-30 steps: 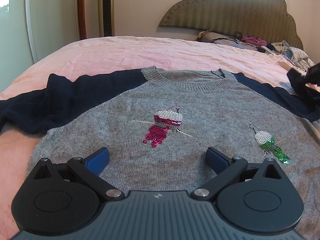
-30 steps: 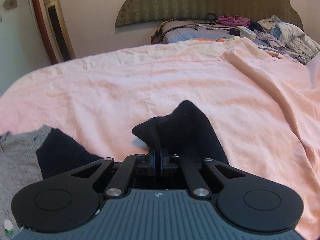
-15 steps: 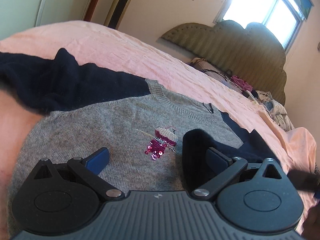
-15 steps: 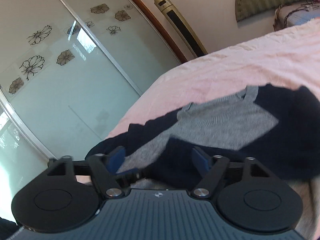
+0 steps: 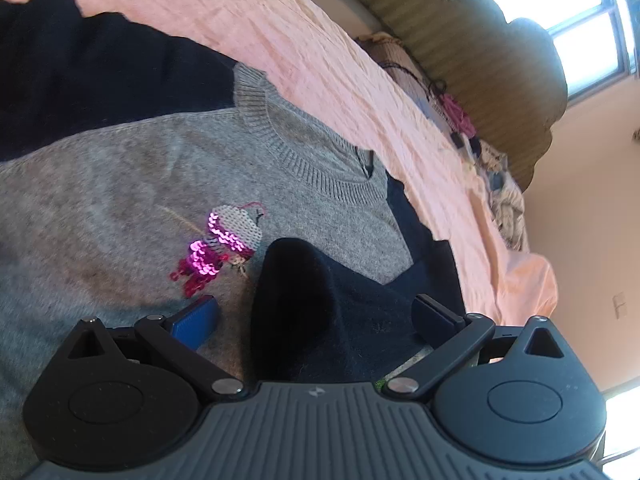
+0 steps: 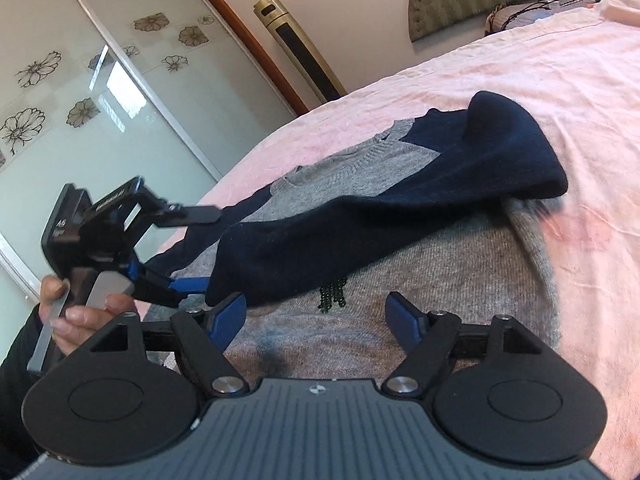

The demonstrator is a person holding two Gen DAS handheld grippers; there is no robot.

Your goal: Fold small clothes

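**Fingers spread, navy sleeve laid across grey sweater**

Fingers of the right gripper [image 6: 316, 320] are spreading wider, nothing between them, pads clear of the knit. Left gripper [image 5: 316, 320] fingers also spread wide w/ nothing pinched; the sleeve end lies between them, untouched.

Surface & room: grey sweater [image 5: 120, 200] lies flat, front up, on the bed's pink sheet [image 5: 280, 32], neckline toward the padded headboard [image 5: 480, 40]. Loose clothes piled near the headboard. Glass sliding doors [image 6: 80, 100] w/ flower prints and a gold tower fan [image 6: 300, 48] stand past the bed's far edge.

Vs a second ago: the right gripper was clamped on the navy sleeve [image 6: 400, 208] out over the bare sheet; now that sleeve lies folded diagonally across the chest and has been let go. Left view has tilted hard.

View differences: only the right view shows the person's hand [image 6: 80, 316] on the left gripper's handle, plus doors & fan. Only the left view shows the pink sequin bird [image 5: 224, 240] and a window; green sequin patch in the right view is mostly covered by the sleeve.
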